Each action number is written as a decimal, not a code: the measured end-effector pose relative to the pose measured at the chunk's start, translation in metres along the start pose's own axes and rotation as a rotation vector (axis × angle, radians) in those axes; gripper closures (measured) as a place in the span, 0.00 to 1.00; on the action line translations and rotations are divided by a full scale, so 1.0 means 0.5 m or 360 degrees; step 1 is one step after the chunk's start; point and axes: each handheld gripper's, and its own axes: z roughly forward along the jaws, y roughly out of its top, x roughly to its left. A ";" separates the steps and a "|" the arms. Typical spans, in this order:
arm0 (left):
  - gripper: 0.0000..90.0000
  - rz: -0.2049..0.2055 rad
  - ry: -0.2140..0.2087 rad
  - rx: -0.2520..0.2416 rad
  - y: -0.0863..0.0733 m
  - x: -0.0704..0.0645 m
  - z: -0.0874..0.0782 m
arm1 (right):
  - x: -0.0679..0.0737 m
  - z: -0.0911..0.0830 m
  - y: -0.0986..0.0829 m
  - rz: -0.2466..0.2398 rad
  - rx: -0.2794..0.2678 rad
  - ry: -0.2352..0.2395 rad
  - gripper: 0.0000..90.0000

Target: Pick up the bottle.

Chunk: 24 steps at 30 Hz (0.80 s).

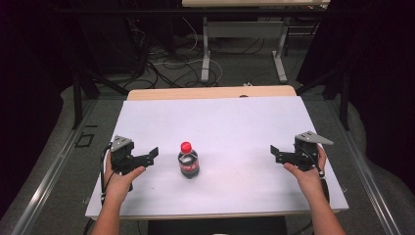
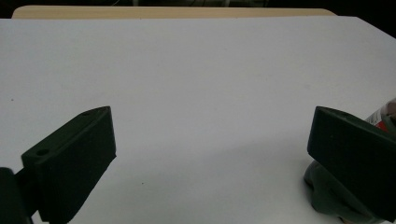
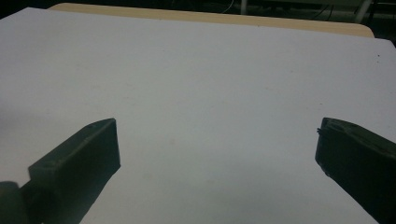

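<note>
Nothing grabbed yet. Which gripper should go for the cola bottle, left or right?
Probably left. The left gripper is open just beside the bottle, which also peeks past its finger in the left gripper view. The right gripper, also open, sits much farther across the white table.

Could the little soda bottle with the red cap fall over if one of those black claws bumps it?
Yes, it might. The bottle stands upright and alone on the white table, with nothing propping it, so a sideways bump could tip it.

The left gripper is open and close beside the bottle; in the left gripper view the bottle sits behind one jaw, not between them, so closing there would probably knock it rather than grab it.

The right gripper is open and farther away.
</note>
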 end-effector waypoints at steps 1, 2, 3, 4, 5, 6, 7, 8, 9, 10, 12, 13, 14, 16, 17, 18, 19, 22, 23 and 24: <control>0.05 0.0000 0.0000 0.0000 0.000 0.000 0.000 | 0.001 0.000 0.001 -0.0005 0.0000 0.0008 0.00; 0.05 -0.0003 -0.0013 0.0015 0.002 -0.003 -0.001 | 0.004 -0.002 0.002 -0.0007 0.0003 0.0006 0.00; 0.05 -0.0002 -0.0034 0.0022 0.003 -0.005 -0.001 | 0.004 -0.002 0.002 -0.0007 0.0003 0.0006 0.00; 0.05 -0.0001 -0.0057 0.0029 0.005 -0.007 -0.003 | 0.004 -0.001 0.004 -0.0017 0.0002 0.0026 0.00; 0.06 0.0000 -0.0075 0.0013 0.007 -0.011 -0.005 | 0.007 -0.002 0.005 -0.0045 0.0012 0.0028 0.00; 0.06 0.0016 -0.0095 0.0015 0.009 -0.014 -0.009 | 0.007 -0.002 0.005 -0.0045 0.0012 0.0028 0.00; 0.07 0.0027 -0.0121 0.0014 0.012 -0.016 -0.013 | 0.010 -0.002 0.005 -0.0033 0.0008 0.0024 0.00; 0.07 0.0021 -0.0152 0.0006 0.013 -0.020 -0.017 | 0.010 -0.004 0.006 -0.0041 0.0027 0.0041 0.00; 0.08 0.0034 -0.0179 0.0018 0.016 -0.023 -0.021 | 0.011 -0.004 0.006 -0.0051 0.0028 0.0045 0.00; 0.12 0.0046 -0.0205 0.0017 0.018 -0.026 -0.025 | 0.012 -0.003 0.005 -0.0064 0.0035 0.0050 0.00; 0.14 0.0062 -0.0259 0.0026 0.024 -0.034 -0.029 | 0.013 -0.001 0.005 -0.0063 0.0016 0.0041 0.00; 0.14 0.0072 -0.0279 0.0029 0.027 -0.040 -0.030 | 0.016 -0.003 0.006 -0.0058 0.0039 0.0061 0.00; 0.14 0.0076 -0.0303 0.0015 0.029 -0.047 -0.030 | 0.016 -0.003 0.006 -0.0058 0.0039 0.0061 0.00; 0.14 0.0101 -0.0354 0.0019 0.032 -0.061 -0.031 | 0.018 -0.001 0.007 -0.0086 0.0024 0.0081 0.00; 0.14 0.0132 -0.0375 0.0025 0.034 -0.068 -0.031 | 0.020 -0.002 0.007 -0.0077 0.0022 0.0074 0.00; 0.14 0.0151 -0.0403 0.0023 0.035 -0.075 -0.029 | 0.020 -0.002 0.007 -0.0077 0.0022 0.0074 0.00; 0.15 0.0208 -0.0452 0.0022 0.035 -0.088 -0.025 | 0.022 -0.002 0.008 -0.0086 0.0028 0.0082 0.00; 0.19 0.0250 -0.0489 0.0040 0.030 -0.103 -0.016 | 0.028 0.000 0.007 -0.0088 0.0038 0.0099 0.00; 0.19 0.0271 -0.0496 0.0063 0.027 -0.111 -0.010 | 0.028 0.000 0.007 -0.0088 0.0038 0.0099 0.00; 0.19 0.0286 -0.0505 0.0077 0.024 -0.116 -0.003 | 0.028 0.001 0.007 -0.0105 0.0040 0.0102 0.00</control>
